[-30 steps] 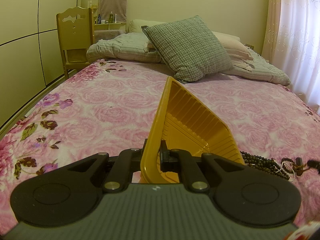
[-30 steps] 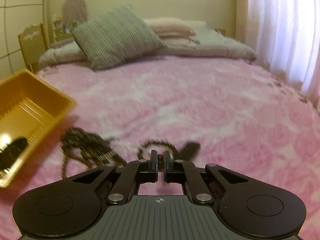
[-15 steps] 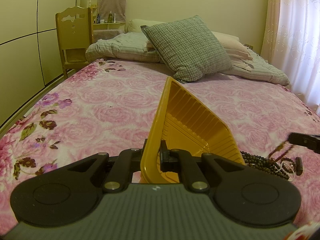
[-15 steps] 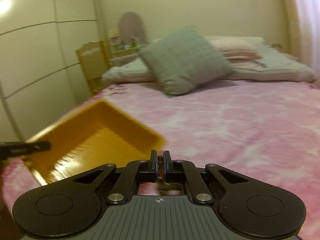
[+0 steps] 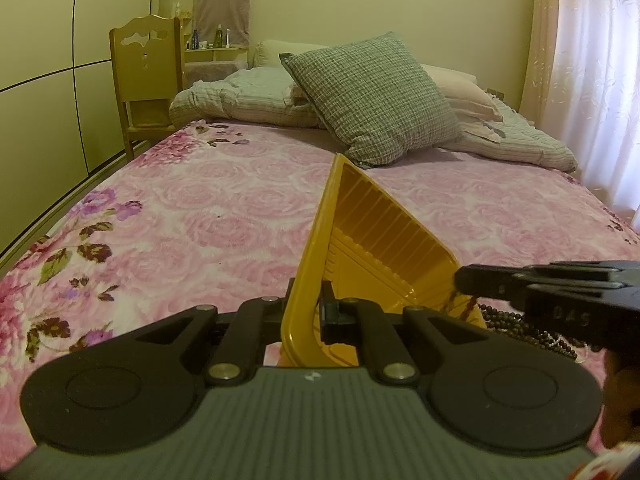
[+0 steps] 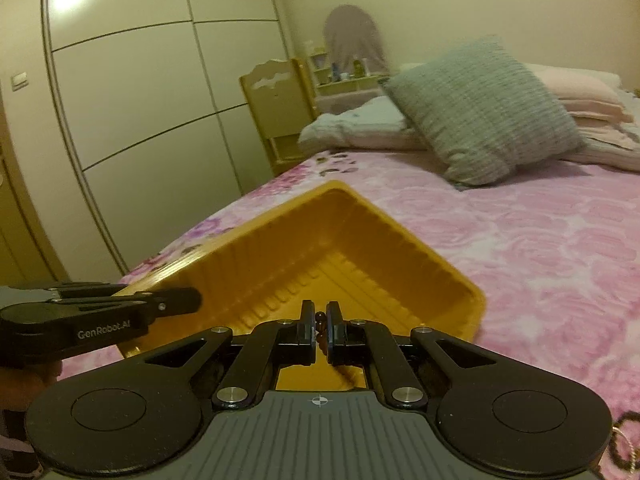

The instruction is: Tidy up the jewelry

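Observation:
My left gripper (image 5: 306, 310) is shut on the near rim of a yellow plastic tray (image 5: 380, 248) and holds it tilted on the pink floral bed. My right gripper (image 6: 319, 322) is shut on a dark beaded necklace (image 6: 320, 316), held over the tray (image 6: 320, 252). Its strand hangs below the fingers, mostly hidden. The right gripper also shows at the right of the left wrist view (image 5: 560, 292), above the tray's corner. More dark beads (image 5: 520, 326) lie on the bed right of the tray. The left gripper shows at the left of the right wrist view (image 6: 100, 312).
A grey checked pillow (image 5: 376, 96) and folded bedding (image 5: 248, 100) lie at the bed's head. A wooden chair (image 5: 146, 72) stands at the left by the wardrobe (image 6: 140, 100). A curtain (image 5: 592, 60) hangs at the right. Some beads (image 6: 624, 436) lie at the right wrist view's lower right.
My right gripper has lifted the necklace off the bed and swung left over the tray. The left gripper and tray have stayed still.

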Action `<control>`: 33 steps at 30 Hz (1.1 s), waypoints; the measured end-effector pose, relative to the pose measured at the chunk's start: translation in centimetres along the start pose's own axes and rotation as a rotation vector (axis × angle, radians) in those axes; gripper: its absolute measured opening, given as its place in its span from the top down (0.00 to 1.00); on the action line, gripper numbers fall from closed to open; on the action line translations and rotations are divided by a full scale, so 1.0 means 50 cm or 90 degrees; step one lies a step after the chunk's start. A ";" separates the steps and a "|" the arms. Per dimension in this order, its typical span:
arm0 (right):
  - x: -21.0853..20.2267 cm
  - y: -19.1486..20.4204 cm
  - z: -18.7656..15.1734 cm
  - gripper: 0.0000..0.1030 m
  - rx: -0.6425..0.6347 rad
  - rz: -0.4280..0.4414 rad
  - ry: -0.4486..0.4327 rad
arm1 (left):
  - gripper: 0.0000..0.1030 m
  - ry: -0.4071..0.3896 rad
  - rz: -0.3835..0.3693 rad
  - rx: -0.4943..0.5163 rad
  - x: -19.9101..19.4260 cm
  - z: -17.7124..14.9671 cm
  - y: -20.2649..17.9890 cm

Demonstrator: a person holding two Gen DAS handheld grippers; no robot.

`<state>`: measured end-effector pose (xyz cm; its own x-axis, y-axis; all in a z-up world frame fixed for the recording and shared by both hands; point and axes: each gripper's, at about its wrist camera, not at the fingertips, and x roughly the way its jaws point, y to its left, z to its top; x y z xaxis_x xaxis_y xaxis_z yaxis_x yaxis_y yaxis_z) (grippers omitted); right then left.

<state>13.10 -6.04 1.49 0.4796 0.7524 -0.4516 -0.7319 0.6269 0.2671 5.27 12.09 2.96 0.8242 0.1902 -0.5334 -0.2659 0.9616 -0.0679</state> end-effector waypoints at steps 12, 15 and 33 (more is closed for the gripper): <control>-0.027 -0.037 -0.031 0.90 0.026 -0.030 -0.006 | 0.93 0.001 -0.001 -0.002 0.000 0.002 0.001; -0.074 -0.081 -0.059 0.84 0.050 -0.103 -0.020 | 0.93 0.001 0.000 -0.003 0.000 0.001 0.001; -0.244 -0.337 -0.213 0.73 0.210 -0.432 0.011 | 0.93 0.001 0.001 -0.001 -0.001 -0.001 0.007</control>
<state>14.45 -27.92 -6.55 0.7638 0.1774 -0.6206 -0.0937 0.9818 0.1653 5.14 12.41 2.93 0.8225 0.1920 -0.5355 -0.2685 0.9609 -0.0680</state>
